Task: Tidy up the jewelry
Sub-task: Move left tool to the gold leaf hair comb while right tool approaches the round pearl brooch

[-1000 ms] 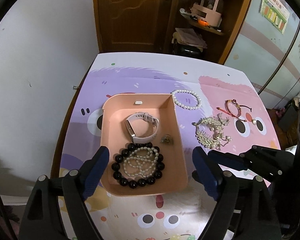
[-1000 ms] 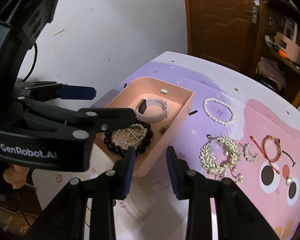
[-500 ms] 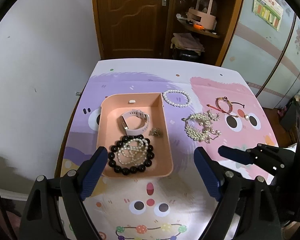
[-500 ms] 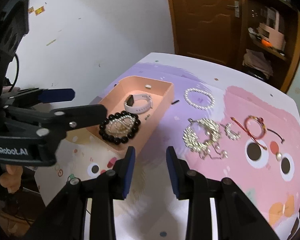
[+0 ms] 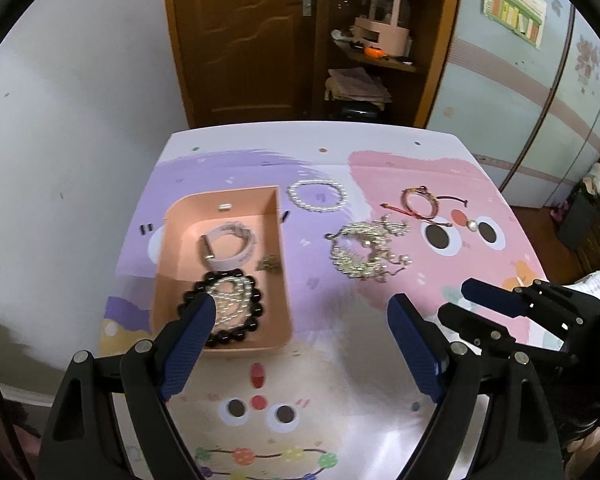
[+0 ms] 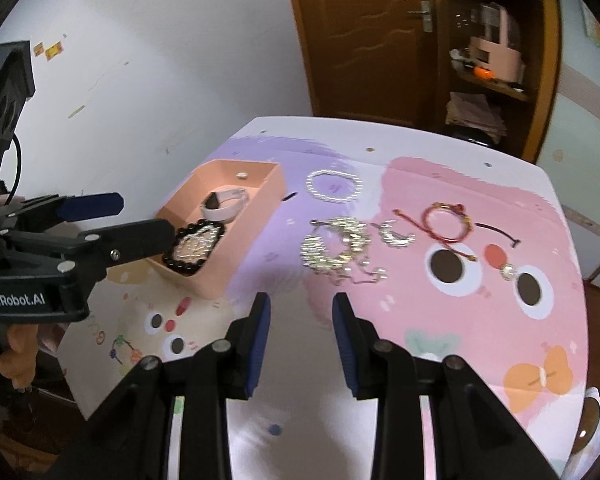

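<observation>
Above the table (image 5: 380,420), both claws farther back

Glossy black beads (image 5: 236,334) lie in a matt pink plastic tray (image 5: 278,240); the door (image 5: 240,40) is varnished wood.

Left gripper (image 5: 300,312) spread wide and empty, right gripper (image 6: 300,312) narrowly parted, both angled downward

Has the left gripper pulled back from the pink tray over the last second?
Yes. In the left wrist view the pink tray looks smaller and sits farther up the table, with more tablecloth showing below it, so the left gripper has backed away, fingers open and empty.
</observation>
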A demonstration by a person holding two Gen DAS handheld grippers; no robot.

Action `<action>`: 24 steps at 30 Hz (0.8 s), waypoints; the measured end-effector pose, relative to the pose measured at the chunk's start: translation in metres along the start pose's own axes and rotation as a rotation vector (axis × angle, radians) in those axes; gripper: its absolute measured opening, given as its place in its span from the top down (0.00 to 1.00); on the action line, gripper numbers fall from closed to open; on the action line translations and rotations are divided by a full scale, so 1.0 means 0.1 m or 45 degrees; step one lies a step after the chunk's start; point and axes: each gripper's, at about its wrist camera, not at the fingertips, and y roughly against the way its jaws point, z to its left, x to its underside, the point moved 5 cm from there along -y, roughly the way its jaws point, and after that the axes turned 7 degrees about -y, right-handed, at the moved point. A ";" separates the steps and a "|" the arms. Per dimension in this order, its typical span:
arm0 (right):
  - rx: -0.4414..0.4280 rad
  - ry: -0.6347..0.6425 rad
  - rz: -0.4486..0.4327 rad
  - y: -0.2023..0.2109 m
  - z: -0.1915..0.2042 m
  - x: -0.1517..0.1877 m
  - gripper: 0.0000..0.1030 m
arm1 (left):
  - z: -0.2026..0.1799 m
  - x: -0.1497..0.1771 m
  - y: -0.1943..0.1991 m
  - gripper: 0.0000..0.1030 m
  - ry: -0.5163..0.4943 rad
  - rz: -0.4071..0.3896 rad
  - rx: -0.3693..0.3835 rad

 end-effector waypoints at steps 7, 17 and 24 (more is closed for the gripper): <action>0.061 -0.070 -0.027 0.11 -0.42 0.03 0.69 | -0.35 -0.11 -0.15 0.16 -0.065 -0.006 0.046; 0.153 -0.149 -0.049 0.14 -0.96 0.00 0.69 | -0.70 -0.29 -0.48 0.16 -0.092 -0.001 0.102; 0.195 -0.216 -0.062 0.09 -1.29 -0.03 0.69 | -0.85 -0.35 -0.68 0.16 -0.068 0.018 0.135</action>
